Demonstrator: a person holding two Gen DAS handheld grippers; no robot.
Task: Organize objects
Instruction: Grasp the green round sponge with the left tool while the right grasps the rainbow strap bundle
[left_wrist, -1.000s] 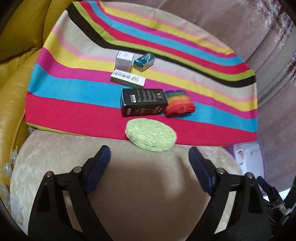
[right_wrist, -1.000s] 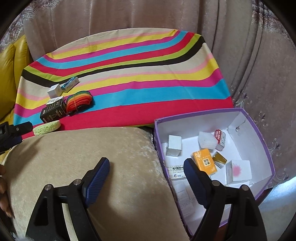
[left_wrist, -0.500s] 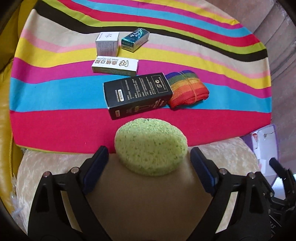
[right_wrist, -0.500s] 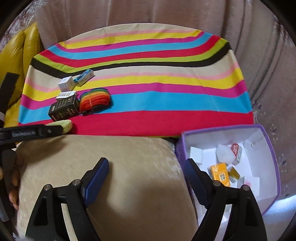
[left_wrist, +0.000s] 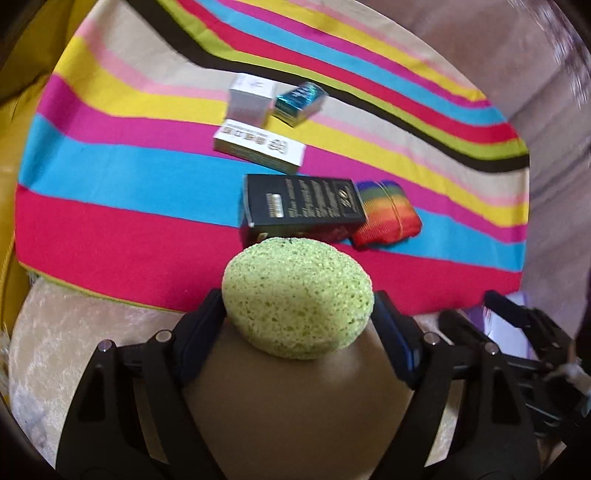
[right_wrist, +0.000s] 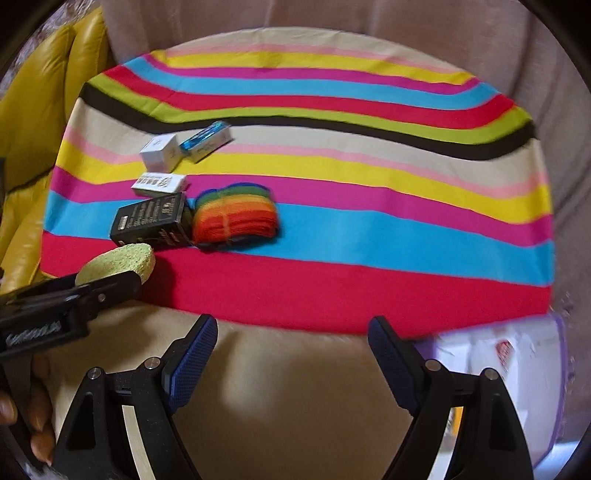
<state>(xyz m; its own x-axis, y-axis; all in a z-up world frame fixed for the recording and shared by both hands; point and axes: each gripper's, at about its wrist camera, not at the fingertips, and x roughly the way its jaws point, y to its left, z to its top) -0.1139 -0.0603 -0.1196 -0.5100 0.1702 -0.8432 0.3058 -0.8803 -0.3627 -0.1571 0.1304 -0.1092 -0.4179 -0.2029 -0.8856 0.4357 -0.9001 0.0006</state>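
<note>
The left gripper (left_wrist: 299, 314) clamps the green sponge (left_wrist: 298, 297) beside the black box (left_wrist: 301, 202), while the right gripper (right_wrist: 291, 347) gapes wide, holding nothing.

The green sponge (left_wrist: 298, 298) is round, porous and thick, and it sits at the near edge of the striped cloth (left_wrist: 110, 236), held between the two fingers of the left gripper (left_wrist: 299, 325). Just behind it the black box (left_wrist: 301, 205) lies flat, touching the rainbow roll (left_wrist: 388, 213). Farther back lie the long white box (left_wrist: 258, 150), the white cube box (left_wrist: 249, 99) and the teal box (left_wrist: 300, 99).
</note>
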